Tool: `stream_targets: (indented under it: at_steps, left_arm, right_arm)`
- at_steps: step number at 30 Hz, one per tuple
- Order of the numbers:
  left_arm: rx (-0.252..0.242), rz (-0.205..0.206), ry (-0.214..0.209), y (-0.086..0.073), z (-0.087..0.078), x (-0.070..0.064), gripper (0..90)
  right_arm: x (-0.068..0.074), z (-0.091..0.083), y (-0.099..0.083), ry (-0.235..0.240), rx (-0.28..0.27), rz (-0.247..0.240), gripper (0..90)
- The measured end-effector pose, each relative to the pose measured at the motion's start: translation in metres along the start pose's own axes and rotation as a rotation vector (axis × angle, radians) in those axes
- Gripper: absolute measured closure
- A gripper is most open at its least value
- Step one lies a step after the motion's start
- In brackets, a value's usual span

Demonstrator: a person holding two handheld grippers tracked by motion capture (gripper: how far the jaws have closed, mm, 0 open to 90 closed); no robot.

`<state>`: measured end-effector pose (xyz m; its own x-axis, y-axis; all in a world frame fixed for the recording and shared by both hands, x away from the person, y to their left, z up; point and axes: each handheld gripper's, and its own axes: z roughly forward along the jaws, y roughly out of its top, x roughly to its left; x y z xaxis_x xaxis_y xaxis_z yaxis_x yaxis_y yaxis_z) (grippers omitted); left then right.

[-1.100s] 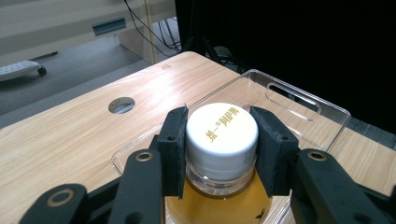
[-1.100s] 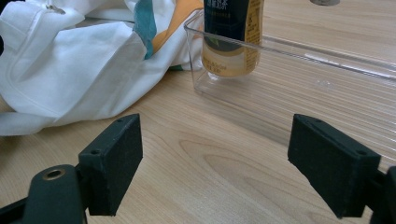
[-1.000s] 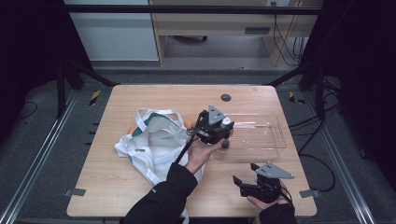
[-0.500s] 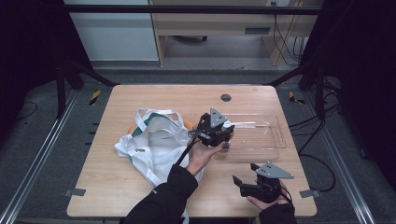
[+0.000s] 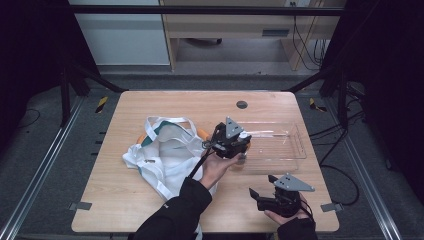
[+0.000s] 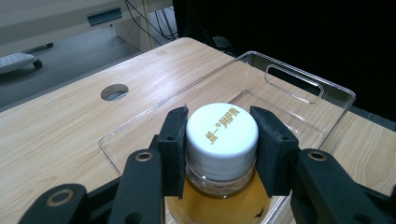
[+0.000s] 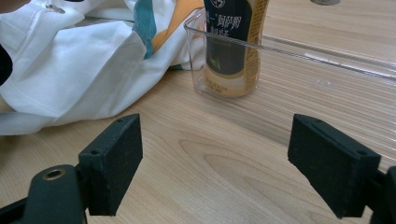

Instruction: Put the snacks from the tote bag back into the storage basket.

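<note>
One bottle [image 6: 220, 154] is all I see moved: beside the white bag [image 5: 165, 152], my left gripper [image 6: 222, 149] fingers clamp its cap, standing it in the clear tray [image 5: 280, 152]. I judge releasing remains. My right gripper [image 7: 233, 168] hovers wide open, empty, near the tabletop's [image 5: 125, 200] front edge.

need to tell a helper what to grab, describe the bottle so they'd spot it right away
Look at the clear plastic tray on the right half of the wooden table, beside the white cloth bag. At the tray's bag-side end, the left tool is shut on the bottle at its cap. It holds amber liquid, with a dark label and a white screw cap printed in gold characters.
</note>
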<state>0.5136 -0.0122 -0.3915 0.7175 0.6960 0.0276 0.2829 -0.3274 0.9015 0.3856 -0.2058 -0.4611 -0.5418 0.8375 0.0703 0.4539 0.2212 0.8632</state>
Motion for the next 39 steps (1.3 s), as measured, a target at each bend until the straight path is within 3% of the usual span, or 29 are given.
stream_targets:
  at_steps: [9, 15, 20, 30, 39]
  left_arm:
    - [-0.011, 0.020, 0.001, -0.001, -0.001, 0.000, 56.7]
    - [-0.049, 0.035, -0.037, 0.000, -0.012, 0.004, 47.4]
    - [-0.036, 0.058, -0.061, -0.001, -0.027, 0.009, 38.6]
    - [-0.017, 0.063, -0.075, -0.019, -0.059, 0.026, 27.6]
    - [-0.001, 0.066, -0.069, -0.045, -0.087, 0.041, 24.1]
  right_arm:
    - [0.000, 0.000, 0.000, -0.002, 0.000, 0.000, 18.1]
    - [0.000, 0.000, 0.000, -0.004, 0.003, 0.004, 18.1]
    - [0.000, 0.000, 0.000, -0.007, 0.004, 0.004, 18.1]
    - [-0.001, 0.001, 0.000, -0.016, 0.006, 0.003, 18.1]
    - [-0.001, 0.001, -0.001, -0.019, 0.008, 0.001, 18.0]
